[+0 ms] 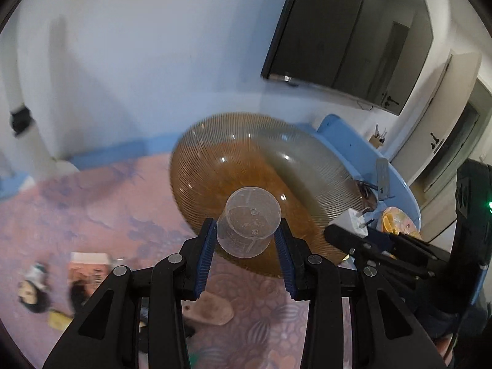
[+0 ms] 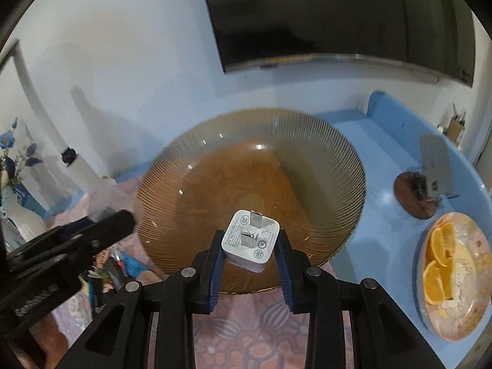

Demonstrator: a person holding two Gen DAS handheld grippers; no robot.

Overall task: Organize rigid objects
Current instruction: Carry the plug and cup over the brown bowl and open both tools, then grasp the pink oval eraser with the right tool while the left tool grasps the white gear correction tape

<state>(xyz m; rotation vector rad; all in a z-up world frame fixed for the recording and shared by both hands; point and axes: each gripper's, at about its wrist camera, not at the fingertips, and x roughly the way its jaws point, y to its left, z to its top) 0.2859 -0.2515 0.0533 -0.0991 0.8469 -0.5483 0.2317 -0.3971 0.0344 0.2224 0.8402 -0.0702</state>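
**Cup and charger held over amber glass plate**

Left wrist view: a clear plastic measuring cup (image 1: 249,221) is pinched on its sides between the fingers of the left gripper (image 1: 246,240), held in front of a ribbed amber glass plate (image 1: 215,141). The right gripper (image 1: 381,243) is seen beside it.

Right wrist view: a white charger plug (image 2: 250,243), prongs up, is clamped by the right gripper (image 2: 250,255) above the plate's near rim (image 2: 172,166). A dish of orange slices (image 2: 455,276) is seen on the blue desk (image 2: 384,215).
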